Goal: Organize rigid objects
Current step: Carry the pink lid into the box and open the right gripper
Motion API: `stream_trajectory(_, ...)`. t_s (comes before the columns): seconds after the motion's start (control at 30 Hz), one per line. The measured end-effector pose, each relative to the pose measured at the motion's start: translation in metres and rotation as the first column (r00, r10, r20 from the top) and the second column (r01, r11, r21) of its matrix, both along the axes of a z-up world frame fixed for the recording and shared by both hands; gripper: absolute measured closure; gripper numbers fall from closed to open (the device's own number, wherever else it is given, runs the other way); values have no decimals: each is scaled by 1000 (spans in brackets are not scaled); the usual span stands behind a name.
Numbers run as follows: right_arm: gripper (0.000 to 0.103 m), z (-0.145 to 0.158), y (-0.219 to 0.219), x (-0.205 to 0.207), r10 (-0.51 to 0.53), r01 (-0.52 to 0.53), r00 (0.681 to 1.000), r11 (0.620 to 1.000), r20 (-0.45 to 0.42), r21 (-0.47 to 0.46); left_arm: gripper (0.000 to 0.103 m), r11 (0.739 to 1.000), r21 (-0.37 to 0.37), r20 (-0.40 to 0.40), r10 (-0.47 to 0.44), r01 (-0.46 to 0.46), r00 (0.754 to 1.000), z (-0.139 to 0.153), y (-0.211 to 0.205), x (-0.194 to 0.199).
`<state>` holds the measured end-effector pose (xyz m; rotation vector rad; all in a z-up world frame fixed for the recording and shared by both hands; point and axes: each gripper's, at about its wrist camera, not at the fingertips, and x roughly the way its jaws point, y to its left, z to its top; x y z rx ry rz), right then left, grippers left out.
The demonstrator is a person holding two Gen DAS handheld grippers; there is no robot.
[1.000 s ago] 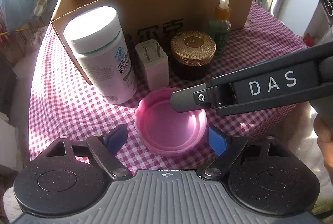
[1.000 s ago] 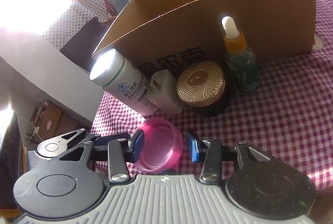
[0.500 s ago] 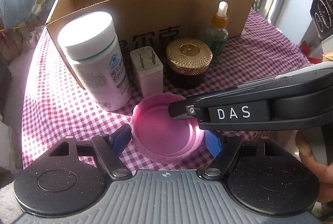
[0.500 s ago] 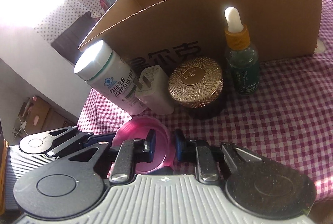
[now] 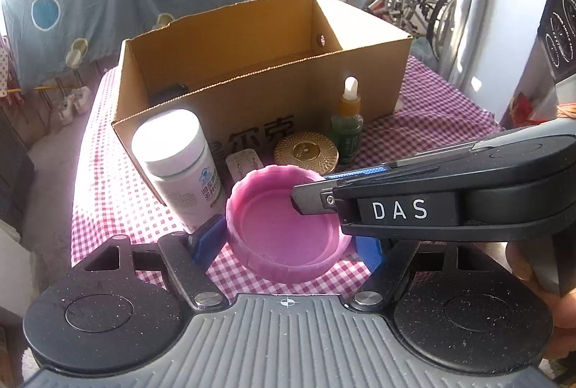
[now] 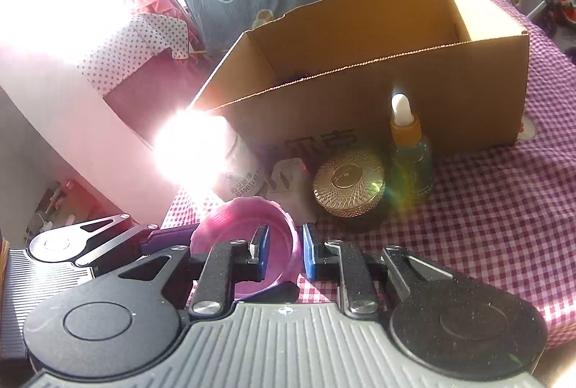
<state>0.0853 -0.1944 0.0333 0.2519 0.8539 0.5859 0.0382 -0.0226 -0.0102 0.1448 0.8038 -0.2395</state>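
A pink plastic lid (image 5: pixel 280 233) (image 6: pixel 237 233), hollow side up, hangs just above the checked tablecloth (image 5: pixel 108 172). My left gripper (image 5: pixel 288 240) clasps it across its width, one blue pad against each side. My right gripper (image 6: pixel 286 251) comes in from the right, its tip (image 5: pixel 306 200) over the lid, and is shut on the lid's right rim, one pad inside and one outside. In the right wrist view the left gripper's body (image 6: pixel 108 244) lies low at the left.
An open cardboard box (image 5: pixel 252 107) (image 6: pixel 450 92) stands behind, with a dark item (image 5: pixel 167 92) inside. Before it stand a white pill bottle (image 5: pixel 180 168), a white plug adapter (image 5: pixel 243 164), a gold-lidded jar (image 5: pixel 306 152) and a dropper bottle (image 5: pixel 347 128). Glare washes out the pill bottle (image 6: pixel 244 168).
My right gripper's jaws closed onto the lid's rim and my left pads drew in against its sides. Both grippers then rose with the lid, and the box's inside came into view.
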Motion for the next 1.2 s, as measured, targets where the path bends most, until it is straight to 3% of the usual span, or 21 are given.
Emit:
stream_trajectory(0.27,82,68,1,18,30,-31,985,999,172,5,27,1000,18,178,-6,3,984,65,-1,17)
stream_trajectory(0.47,81,101,13,78,81,-84,983,996,164,12,27,1000,11,193,-22,21,981,93,5,68)
stream_trajectory(0.67,82,91,41,165,152,-151,988,988,14,-34,27,1000,-1,65,-12,12,998,86,18,131)
stream_trajectory(0.8,81,60,59,213,182,-190,973,981,-139,-45,27,1000,-9,-71,3,-4,997,63,28,172)
stream_trajectory(1.0,82,1,76,272,196,-221,918,975,-345,-36,27,999,-10,-261,30,-33,965,21,44,218)
stream_trajectory(1.2,82,-37,92,304,194,-239,885,969,-423,-55,27,998,32,-361,62,-54,930,-9,49,244)
